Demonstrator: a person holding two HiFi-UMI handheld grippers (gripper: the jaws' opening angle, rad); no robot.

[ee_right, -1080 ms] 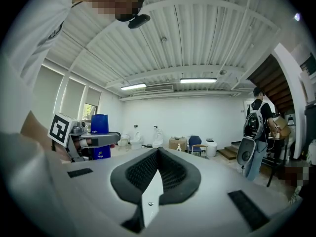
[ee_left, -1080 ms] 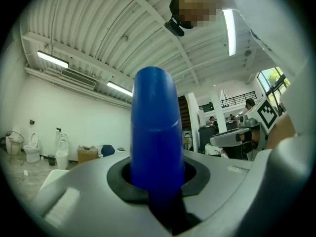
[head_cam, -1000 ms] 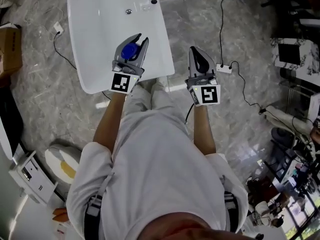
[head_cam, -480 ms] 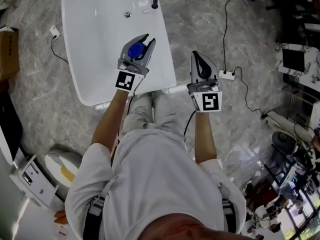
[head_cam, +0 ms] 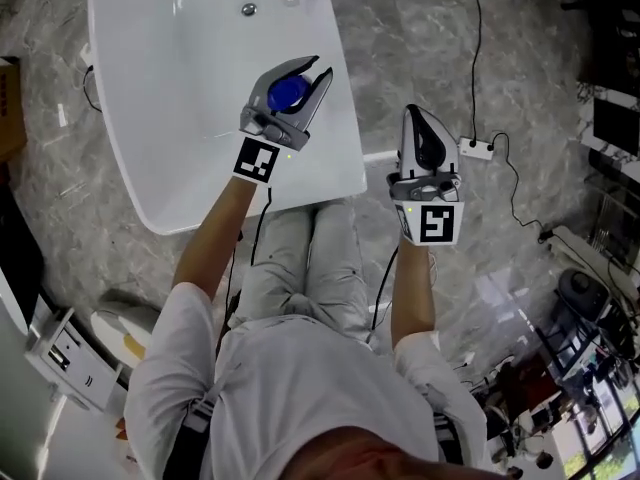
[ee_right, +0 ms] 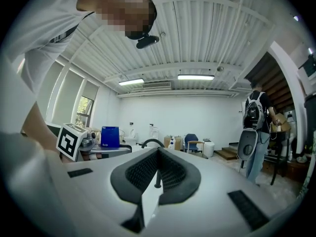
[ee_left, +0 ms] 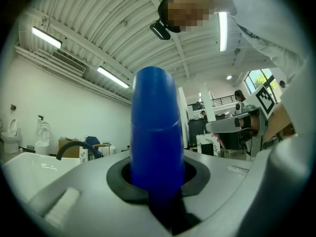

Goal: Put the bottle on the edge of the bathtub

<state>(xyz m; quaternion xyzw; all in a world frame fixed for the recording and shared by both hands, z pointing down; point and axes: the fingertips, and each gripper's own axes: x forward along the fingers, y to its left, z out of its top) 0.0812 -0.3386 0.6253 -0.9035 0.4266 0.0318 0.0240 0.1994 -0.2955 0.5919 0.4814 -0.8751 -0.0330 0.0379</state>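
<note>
The left claw (head_cam: 312, 68) grips the blue bottle (head_cam: 288, 91). Set it upright on the bathtub (head_cam: 345, 138) rim at three o'clock. The right claw (head_cam: 417, 116) is closed and empty.

1. We see a white power strip (head_cam: 477, 149) lying on the grey marble floor (head_cam: 420, 38).
2. A cardboard box (head_cam: 8, 108) sits at the left edge.
3. In the right gripper view, a person with a backpack (ee_right: 257, 127) stands under a ceiling lamp (ee_right: 196, 77).

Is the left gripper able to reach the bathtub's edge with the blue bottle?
Probably yes. The left gripper, shut on the blue bottle, hovers over the bathtub close to its rim, with nothing between them.
</note>
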